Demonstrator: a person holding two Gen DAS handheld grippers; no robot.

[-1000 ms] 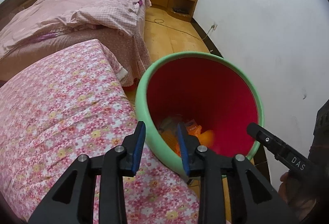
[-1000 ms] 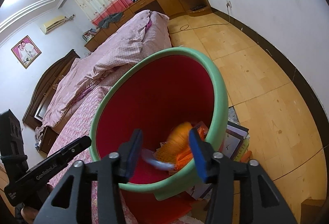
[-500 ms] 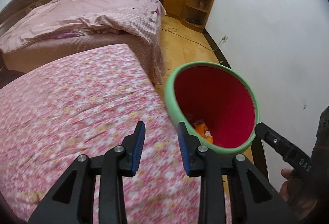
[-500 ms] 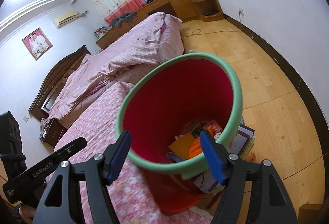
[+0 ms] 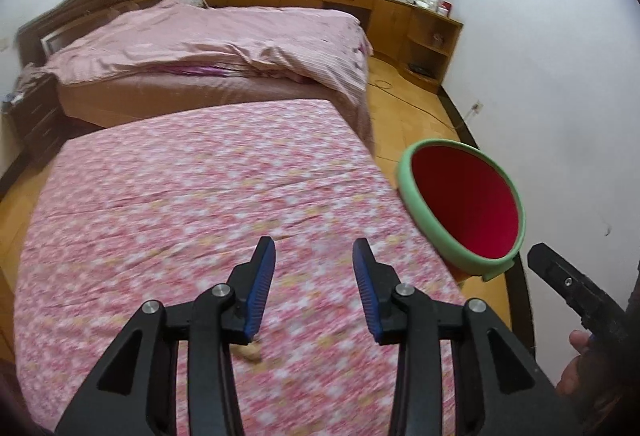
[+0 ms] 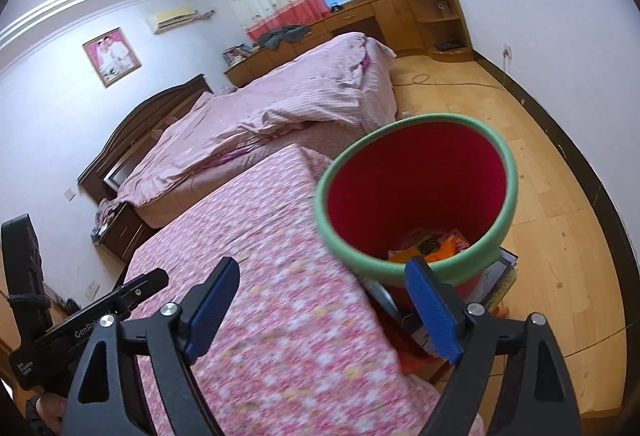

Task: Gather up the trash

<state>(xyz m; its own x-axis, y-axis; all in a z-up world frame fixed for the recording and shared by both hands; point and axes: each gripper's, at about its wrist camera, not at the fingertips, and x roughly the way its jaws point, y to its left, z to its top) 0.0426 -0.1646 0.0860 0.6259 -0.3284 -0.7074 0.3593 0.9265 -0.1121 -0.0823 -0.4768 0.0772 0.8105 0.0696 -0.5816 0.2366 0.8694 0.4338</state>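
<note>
The round red bin with a green padded rim (image 6: 416,196) stands on the floor against the corner of the pink floral-covered bed (image 6: 256,276). Inside lies orange and yellow packaging trash (image 6: 434,246). The left gripper (image 5: 314,276) and right gripper (image 6: 320,306) are both opening, nothing between the jaws. The left gripper's body reads "GenRobot", partly cut off.
</note>
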